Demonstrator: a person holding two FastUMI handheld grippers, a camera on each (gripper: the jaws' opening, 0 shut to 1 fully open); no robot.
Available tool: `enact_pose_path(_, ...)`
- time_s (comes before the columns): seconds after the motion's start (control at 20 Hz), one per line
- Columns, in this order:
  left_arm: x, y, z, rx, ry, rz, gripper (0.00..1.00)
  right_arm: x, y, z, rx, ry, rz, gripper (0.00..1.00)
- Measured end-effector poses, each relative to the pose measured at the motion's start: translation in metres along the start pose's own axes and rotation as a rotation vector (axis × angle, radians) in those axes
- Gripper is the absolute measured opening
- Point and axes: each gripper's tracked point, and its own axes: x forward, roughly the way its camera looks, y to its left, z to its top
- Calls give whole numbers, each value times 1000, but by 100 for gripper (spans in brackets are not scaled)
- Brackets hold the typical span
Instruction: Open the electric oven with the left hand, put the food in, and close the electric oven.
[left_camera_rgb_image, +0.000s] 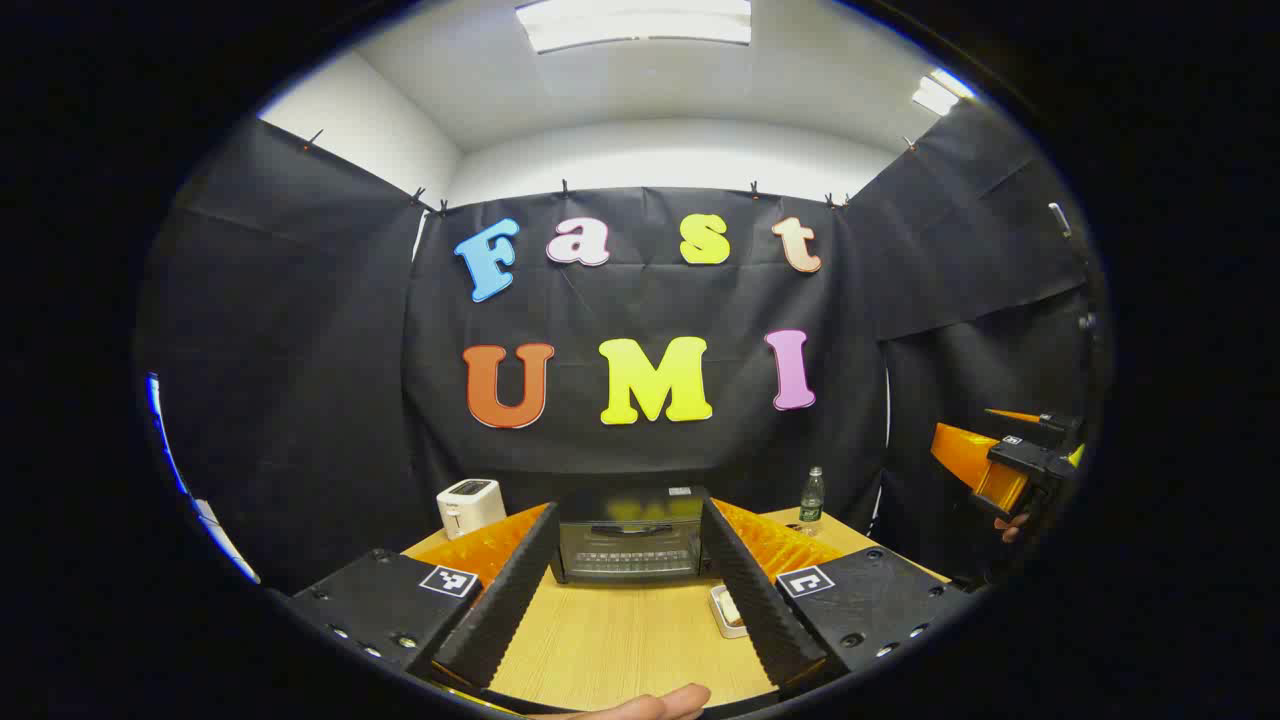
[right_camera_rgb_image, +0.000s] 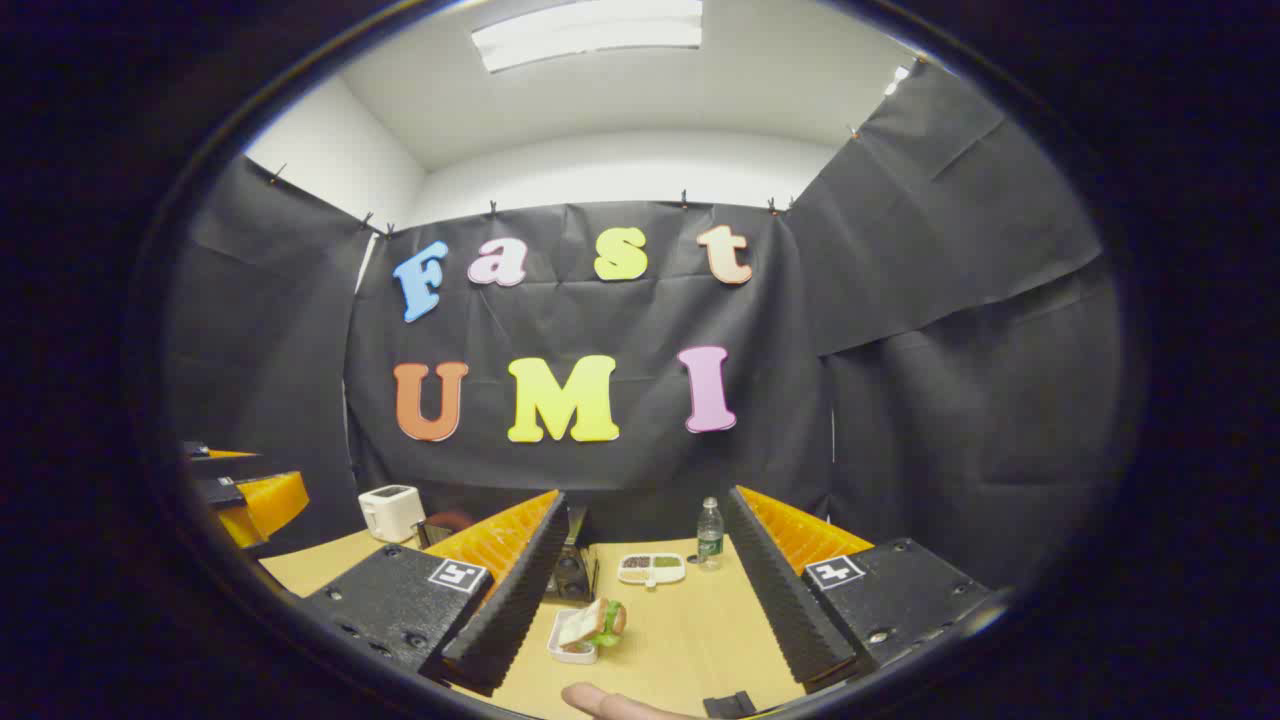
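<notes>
1. Left gripper view, far left: white toaster (left_camera_rgb_image: 470, 505) on the back left corner of the wooden table (left_camera_rgb_image: 620, 640), close to the cloth wall.
2. Left gripper (left_camera_rgb_image: 628, 600): its two fingers stand wide apart above the table, nothing between them but bare tabletop. A fingertip of the holding hand shows at the bottom edge.
3. Electric oven (left_camera_rgb_image: 630, 548), centre back of the table, framed between the left gripper's fingers and well beyond their tips. Door shut, glass front facing the camera, rack visible dimly behind it.
4. Small white tray (left_camera_rgb_image: 725, 612) just right of the oven's front, partly hidden by the left gripper's right finger; contents cannot be made out there.
5. Clear bottle (left_camera_rgb_image: 811, 498) with a green label, upright at the back right of the table.
6. Right gripper (left_camera_rgb_image: 1015, 470) shows at the far right edge, held up off the table, a hand under it.
7. Right gripper view: its fingers are spread wide, gripping nothing. The sandwich (right_camera_rgb_image: 596, 624), with green leaf at its edge, lies in the white tray on the table between them, nearer the left finger.
8. Behind it, a divided dish (right_camera_rgb_image: 651, 568) of small foods, the bottle just beside it on the right.
</notes>
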Motion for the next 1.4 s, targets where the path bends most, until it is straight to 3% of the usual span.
enact_pose_path(0.05, 0, 1, 1, 5, 0, 3, 93, 0, 1, -1, 2, 6, 5, 100)
enact_pose_path(0.1, -1, 3, 1, 8, 0, 8, 93, 1, 1, 0, 3, 9, 8, 96)
enact_pose_path(0.2, -1, 2, 2, 4, -3, 8, 93, 2, 4, -1, 2, 11, 27, 100)
enact_pose_path(0.55, 0, 1, 0, -11, 2, -4, 93, 3, 9, -1, -8, 9, 40, 97)
enact_pose_path(0.6, 1, 2, -1, -14, 5, -4, 83, 1, 9, -2, -6, 3, 38, 97)
enact_pose_path(0.65, 3, 4, -3, -18, 7, -2, 93, 1, 8, -1, -3, -4, 36, 97)
enact_pose_path(0.8, 17, 13, -10, -16, 20, 11, 93, 2, 6, -4, 4, -17, 33, 96)
enact_pose_path(1.1, 87, 26, -45, -12, 80, 6, 93, 19, -23, -2, 4, -72, -17, 96)
enact_pose_path(1.15, 105, 25, -53, -19, 92, 3, 93, 24, -28, -3, 9, -73, -21, 100)
enact_pose_path(1.2, 124, 20, -63, -28, 107, -20, 83, 29, -36, -5, 11, -73, -27, 100)
enact_pose_path(1.25, 143, 13, -73, -38, 123, -54, 92, 33, -44, -6, 15, -77, -35, 96)
enact_pose_path(1.4, 200, 19, -100, -41, 161, -51, 95, 45, -71, -10, 9, -95, -76, 96)
